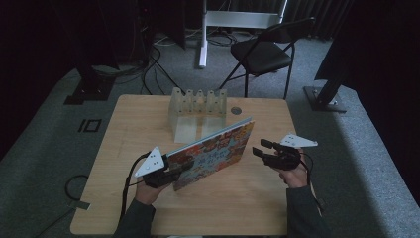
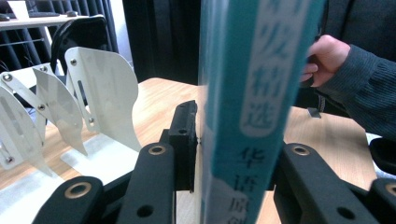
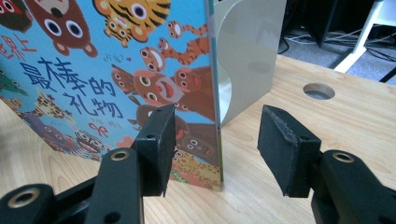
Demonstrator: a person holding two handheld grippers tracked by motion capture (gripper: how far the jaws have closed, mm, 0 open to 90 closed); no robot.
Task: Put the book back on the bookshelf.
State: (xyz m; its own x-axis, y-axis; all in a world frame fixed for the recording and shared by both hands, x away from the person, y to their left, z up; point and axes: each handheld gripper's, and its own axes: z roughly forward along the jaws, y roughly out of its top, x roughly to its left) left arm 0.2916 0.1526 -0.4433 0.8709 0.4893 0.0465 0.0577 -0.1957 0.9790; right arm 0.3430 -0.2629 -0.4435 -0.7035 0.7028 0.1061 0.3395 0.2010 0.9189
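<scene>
book stands on edge on table, long axis toward rack | left tongs clamp its near end | right tongs gaping, I'd bring them left onto its far edge

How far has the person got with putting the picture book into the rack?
Done: the colourful animal picture book is up on its edge, clamped at the spine by the left gripper. In hand: the open right gripper straddles its far edge. Left: sliding it into the white slotted metal rack, which it has not entered.
</scene>
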